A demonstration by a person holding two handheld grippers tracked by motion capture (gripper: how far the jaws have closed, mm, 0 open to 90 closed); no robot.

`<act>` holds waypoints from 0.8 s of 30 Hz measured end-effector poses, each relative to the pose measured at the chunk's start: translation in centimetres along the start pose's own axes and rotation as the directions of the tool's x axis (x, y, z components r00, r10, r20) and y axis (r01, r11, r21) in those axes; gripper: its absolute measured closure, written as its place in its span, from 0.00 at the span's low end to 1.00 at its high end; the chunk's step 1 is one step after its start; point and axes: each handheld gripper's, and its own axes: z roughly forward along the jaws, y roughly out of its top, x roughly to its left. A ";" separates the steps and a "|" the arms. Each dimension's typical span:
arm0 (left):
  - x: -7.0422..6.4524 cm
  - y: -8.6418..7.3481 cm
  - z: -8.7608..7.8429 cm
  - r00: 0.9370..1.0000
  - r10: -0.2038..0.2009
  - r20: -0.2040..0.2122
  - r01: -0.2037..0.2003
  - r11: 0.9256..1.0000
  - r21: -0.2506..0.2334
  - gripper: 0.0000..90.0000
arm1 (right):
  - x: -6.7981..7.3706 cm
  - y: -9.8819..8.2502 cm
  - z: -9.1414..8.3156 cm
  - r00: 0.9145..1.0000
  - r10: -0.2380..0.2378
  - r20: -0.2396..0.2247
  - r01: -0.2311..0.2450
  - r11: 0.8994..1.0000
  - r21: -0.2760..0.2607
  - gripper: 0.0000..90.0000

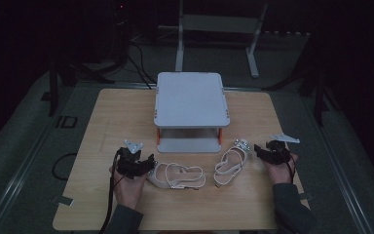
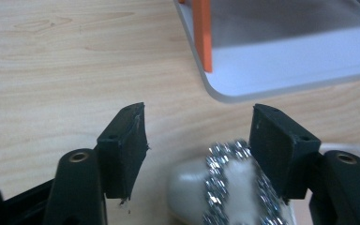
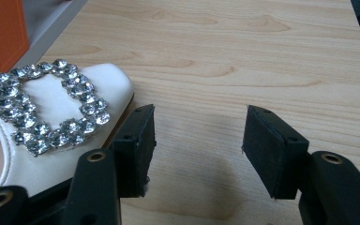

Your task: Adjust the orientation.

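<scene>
1. The left gripper (image 1: 148, 163) sits near the table's front-left part, jaws wide apart. In the left gripper view the toe of the left sandal (image 2: 229, 187) lies between the pads, closer to the right pad, but neither pad presses on it, so nothing is held.
2. The right gripper (image 1: 259, 150) is near the right edge, jaws spread over bare wood; the right sandal (image 3: 51, 126) lies just outside its left jaw, its rhinestone buckle (image 3: 44, 105) facing up.
3. Both sandals lie on the table (image 1: 107, 122) in front of the rack (image 1: 191, 100), the left one on its side towards the front edge, the right one angled towards the rack's lower shelf (image 1: 189, 145).
4. Judged step: take up a sandal and set it on the rack. Centre the toe between the left pads before closing (it sits off to one side now).
5. Grip the sole edges, not the straps, which would likely flex and slip.
6. For the right sandal, shift the gripper sideways until both pads straddle the toe.
7. Lift clear of the orange post (image 2: 202, 33) before moving in towards the shelf.
</scene>
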 end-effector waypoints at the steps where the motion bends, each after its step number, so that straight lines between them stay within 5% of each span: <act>1: -0.2 -0.2 -0.1 1.000 0.001 -0.001 -0.001 1.000 0.002 0.38 | 0.0 0.0 0.0 1.000 -0.001 0.000 0.001 1.000 0.000 0.48; 7: -1.0 -1.2 0.0 0.999 -0.016 0.035 0.014 0.998 0.058 0.27 | 0.0 0.0 0.0 1.000 -0.003 -0.003 0.003 1.000 0.003 0.48; 10: -1.7 -1.6 0.3 0.999 0.009 0.032 -0.012 0.995 0.094 0.20 | 0.0 0.0 0.0 1.000 -0.002 -0.001 0.002 1.000 0.001 0.48; 16: -2.2 -2.4 1.0 0.997 0.059 -0.054 -0.052 0.990 0.132 0.23 | 0.3 -0.1 0.2 1.000 -0.015 0.001 0.015 1.000 0.011 0.48; 18: -1.8 -2.5 1.1 0.999 0.029 -0.032 -0.025 0.991 0.130 0.25 | 0.2 -0.1 0.2 1.000 -0.013 -0.001 0.013 1.000 0.012 0.49; 24: -1.3 -2.2 1.3 0.999 0.023 -0.035 -0.019 0.992 0.123 0.29 | 0.2 -0.2 0.2 1.000 -0.018 0.004 0.018 1.000 0.016 0.49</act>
